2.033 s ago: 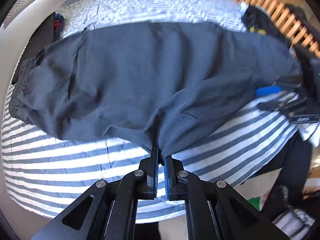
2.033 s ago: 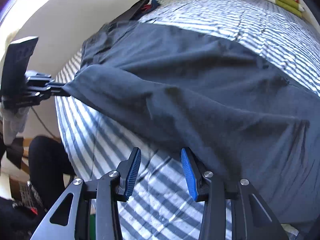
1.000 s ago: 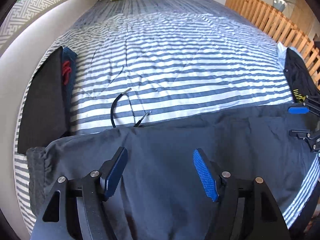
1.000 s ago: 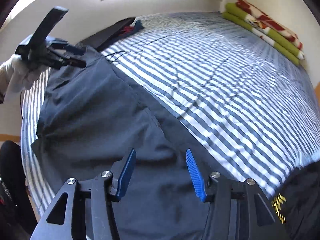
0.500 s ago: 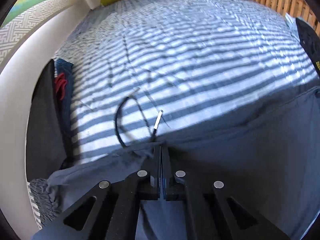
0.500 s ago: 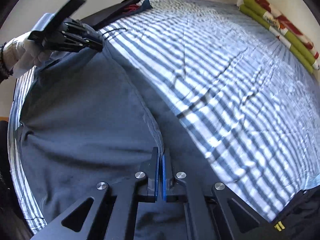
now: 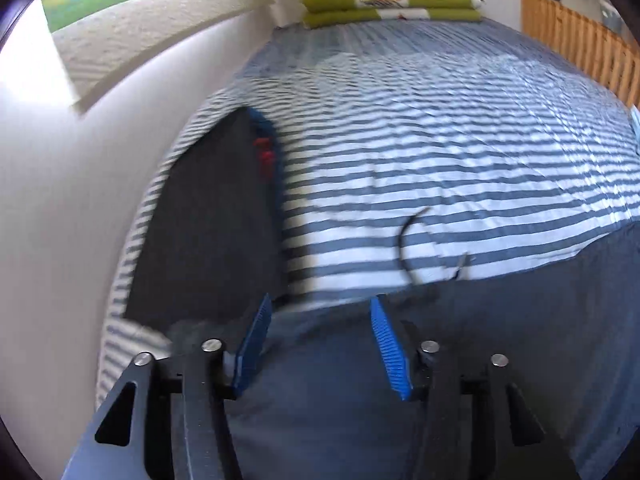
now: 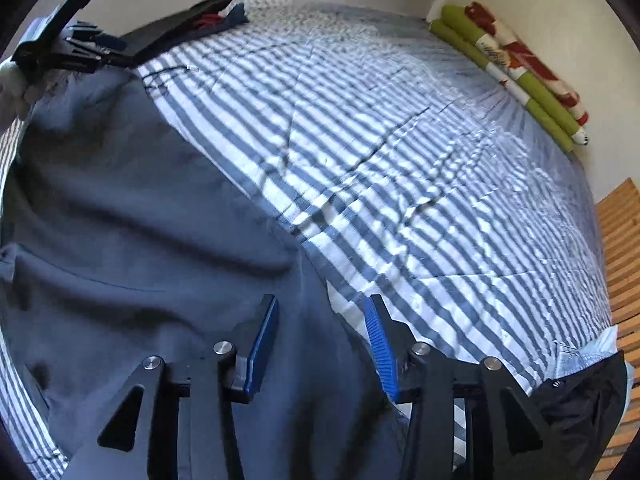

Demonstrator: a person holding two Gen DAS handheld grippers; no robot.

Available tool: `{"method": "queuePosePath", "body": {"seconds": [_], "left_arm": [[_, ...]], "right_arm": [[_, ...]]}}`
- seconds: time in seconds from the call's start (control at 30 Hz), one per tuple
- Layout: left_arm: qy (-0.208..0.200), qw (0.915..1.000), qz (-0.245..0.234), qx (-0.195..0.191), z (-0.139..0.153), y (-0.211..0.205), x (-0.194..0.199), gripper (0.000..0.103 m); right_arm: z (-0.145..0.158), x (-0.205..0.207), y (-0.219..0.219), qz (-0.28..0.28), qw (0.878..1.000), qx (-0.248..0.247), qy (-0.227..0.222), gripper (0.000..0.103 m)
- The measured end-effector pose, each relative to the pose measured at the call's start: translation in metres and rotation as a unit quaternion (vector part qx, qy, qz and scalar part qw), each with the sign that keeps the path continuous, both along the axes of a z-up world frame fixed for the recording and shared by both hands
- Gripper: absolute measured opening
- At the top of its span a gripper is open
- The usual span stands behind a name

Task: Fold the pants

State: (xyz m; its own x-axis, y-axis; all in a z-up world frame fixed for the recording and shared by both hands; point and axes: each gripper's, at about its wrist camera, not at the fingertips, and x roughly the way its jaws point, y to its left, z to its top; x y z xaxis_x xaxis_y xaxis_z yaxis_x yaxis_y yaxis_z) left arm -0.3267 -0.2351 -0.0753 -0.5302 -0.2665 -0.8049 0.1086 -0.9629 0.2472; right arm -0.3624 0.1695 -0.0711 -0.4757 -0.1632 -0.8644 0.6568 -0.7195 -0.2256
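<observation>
Left side first. The left tongs [image 7: 318,344] stand wide with nothing between the pads; their jaws have just been opening, and the dark grey pants [image 7: 460,360] lie beneath them, untouched. The pants are spread across the near end of the striped bed [image 7: 440,152], their far edge running straight from left to right. A black drawstring [image 7: 408,248] curls out from that edge onto the stripes; this view is blurred, so its exact lie is uncertain. A dark folded garment [image 7: 208,220] lies against the wall at far left, apart from the work.

Right side. The right tongs [image 8: 322,344] are partly parted, jaws likewise just opened, straddling the pants' edge [image 8: 312,280] without pressing on it.

Judgement: the first lengthwise fold appears laid and released. The next move calls for fresh holds at one end of the doubled pants, to carry it across to the other, with the drawstring tucked in first.

Pose: both tongs point steeply down at the cloth. In the right view the left tongs [image 8: 102,46] hover at the pants' far corner, a light-gloved hand [image 8: 16,84] behind them.
</observation>
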Motion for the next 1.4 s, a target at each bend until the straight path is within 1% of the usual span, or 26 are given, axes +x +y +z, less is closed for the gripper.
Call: {"method": "queuePosePath", "body": {"seconds": [0.03,0.07,0.13,0.17,0.23,0.33,0.43,0.47,0.5,0.53,0.57,0.6,0.67,0.7,0.77,0.8,0.83,0.9,0.97,1.03,1.1,1.17,1.23,1.27,1.33,1.4], "left_arm": [[0.007,0.9999,0.008,-0.002,0.005,-0.009,0.011,0.072],[0.012,0.9997,0.02,-0.004,0.009,-0.021,0.026,0.082],[0.011,0.9991,0.042,0.001,0.009,-0.043,0.044,0.088],[0.006,0.9982,0.06,0.005,0.004,-0.059,0.054,0.088],[-0.003,0.9949,0.099,0.02,-0.003,-0.083,0.066,0.088],[-0.013,0.9844,0.155,0.083,-0.017,-0.12,0.087,0.089],[-0.025,0.9783,0.164,0.124,-0.037,-0.135,0.095,0.087],[-0.028,0.9776,0.158,0.136,-0.043,-0.134,0.094,0.069],[-0.036,0.9781,0.15,0.14,-0.049,-0.131,0.093,0.057],[-0.04,0.9808,0.143,0.126,-0.052,-0.124,0.09,0.042],[-0.04,0.9849,0.139,0.096,-0.05,-0.117,0.089,0.031],[-0.037,0.9877,0.132,0.076,-0.046,-0.113,0.088,0.025],[-0.026,0.9886,0.142,0.041,-0.041,-0.117,0.09,0.026],[-0.025,0.9865,0.155,0.045,-0.042,-0.124,0.089,0.028],[-0.039,0.9808,0.177,0.071,-0.05,-0.139,0.091,0.053],[-0.045,0.9802,0.177,0.077,-0.051,-0.141,0.093,0.059],[-0.041,0.9809,0.175,0.075,-0.049,-0.14,0.097,0.06],[-0.006,0.9819,0.174,0.075,-0.035,-0.136,0.111,0.064],[0.033,0.9802,0.178,0.081,-0.017,-0.126,0.128,0.064],[0.063,0.981,0.15,0.106,-0.002,-0.106,0.144,0.064],[0.068,0.9864,0.078,0.127,0.008,-0.062,0.159,0.064],[0.054,0.9897,-0.005,0.132,0.009,-0.003,0.175,0.064],[0.025,0.9863,-0.081,0.142,0.002,0.052,0.192,0.064],[0.008,0.9843,-0.111,0.137,-0.004,0.077,0.202,0.064],[-0.02,0.9804,-0.154,0.121,-0.018,0.117,0.215,0.064],[-0.046,0.9778,-0.178,0.101,-0.035,0.149,0.224,0.064]], "right_arm": [[0.01,0.01,0.002,-0.002,1.0,-0.021,0.005,0.041],[0.02,0.023,0.003,0.004,0.999,-0.054,-0.001,0.041],[0.033,0.051,-0.005,0.034,0.992,-0.116,-0.032,0.041],[0.035,0.069,-0.014,0.055,0.988,-0.136,-0.047,0.044],[0.031,0.106,-0.037,0.096,0.982,-0.152,-0.059,0.049],[0.013,0.161,-0.084,0.151,0.972,-0.161,-0.08,0.051],[-0.003,0.2,-0.125,0.188,0.964,-0.162,-0.092,0.054],[-0.008,0.209,-0.139,0.2,0.964,-0.155,-0.085,0.057],[-0.014,0.217,-0.15,0.206,0.965,-0.146,-0.077,0.057],[-0.02,0.224,-0.161,0.212,0.964,-0.139,-0.075,0.057],[-0.028,0.23,-0.173,0.217,0.964,-0.13,-0.08,0.057],[-0.035,0.233,-0.18,0.219,0.965,-0.119,-0.087,0.054],[-0.04,0.233,-0.188,0.225,0.959,-0.126,-0.119,0.036],[-0.04,0.239,-0.191,0.232,0.951,-0.14,-0.15,0.036],[-0.036,0.242,-0.186,0.249,0.939,-0.162,-0.176,0.036],[-0.034,0.245,-0.182,0.256,0.934,-0.167,-0.186,0.036],[-0.032,0.248,-0.177,0.256,0.933,-0.171,-0.189,0.036],[-0.027,0.247,-0.161,0.226,0.944,-0.164,-0.178,0.037],[-0.022,0.238,-0.134,0.181,0.95,-0.178,-0.183,0.037],[-0.016,0.226,-0.099,0.129,0.953,-0.2,-0.187,0.037],[-0.01,0.215,-0.057,0.061,0.957,-0.22,-0.18,0.037],[-0.01,0.209,-0.018,-0.011,0.962,-0.222,-0.161,0.037],[-0.012,0.207,0.019,-0.077,0.967,-0.203,-0.131,0.037],[-0.013,0.207,0.041,-0.118,0.963,-0.205,-0.126,0.037],[-0.011,0.209,0.083,-0.186,0.947,-0.228,-0.131,0.037],[-0.005,0.219,0.127,-0.253,0.934,-0.229,-0.105,0.037]]}}
